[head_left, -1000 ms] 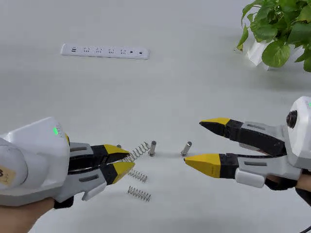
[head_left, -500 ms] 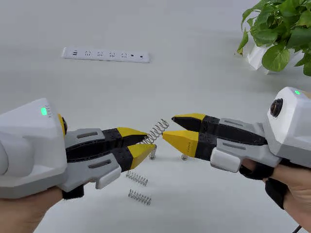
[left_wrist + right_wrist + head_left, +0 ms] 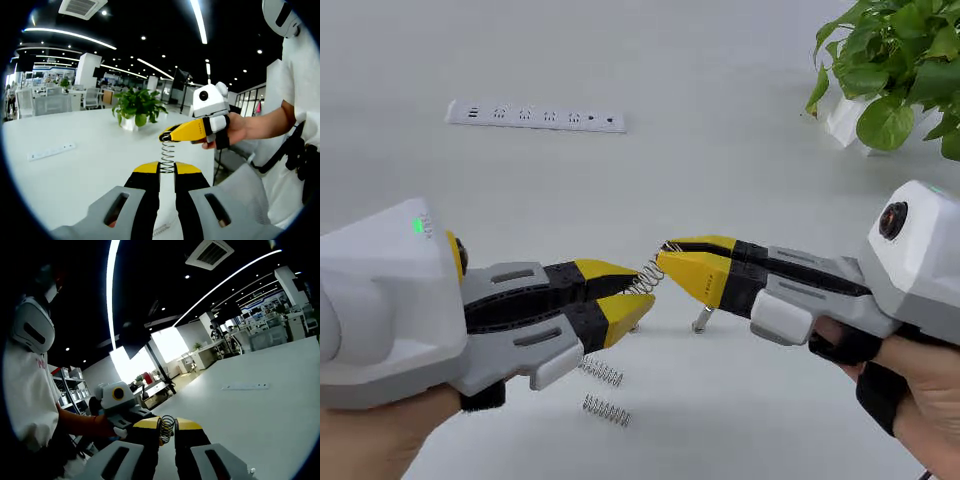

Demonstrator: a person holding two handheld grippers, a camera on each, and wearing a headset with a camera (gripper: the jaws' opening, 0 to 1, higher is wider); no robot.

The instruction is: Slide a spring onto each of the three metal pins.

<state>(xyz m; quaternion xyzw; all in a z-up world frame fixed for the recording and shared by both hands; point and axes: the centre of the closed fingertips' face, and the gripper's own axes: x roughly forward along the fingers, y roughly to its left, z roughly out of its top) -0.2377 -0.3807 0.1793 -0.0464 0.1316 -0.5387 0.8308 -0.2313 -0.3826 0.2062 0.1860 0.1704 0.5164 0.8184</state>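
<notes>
Yellow jaw tips of your left gripper (image 3: 642, 290) are pinching one end of a spring (image 3: 648, 275), almost fully closed, and your right gripper (image 3: 662, 262) is clamping the other end, so the spring is hanging in the air between them. Below, on the grey table (image 3: 720, 180), a metal pin (image 3: 702, 320) is standing, with a second spring (image 3: 601, 372) and a third spring (image 3: 606, 409) lying near it

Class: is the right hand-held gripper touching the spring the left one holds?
Touching. The right gripper view shows the spring between the jaws of the right hand-held gripper; the left gripper view shows its far end meeting them.
</notes>
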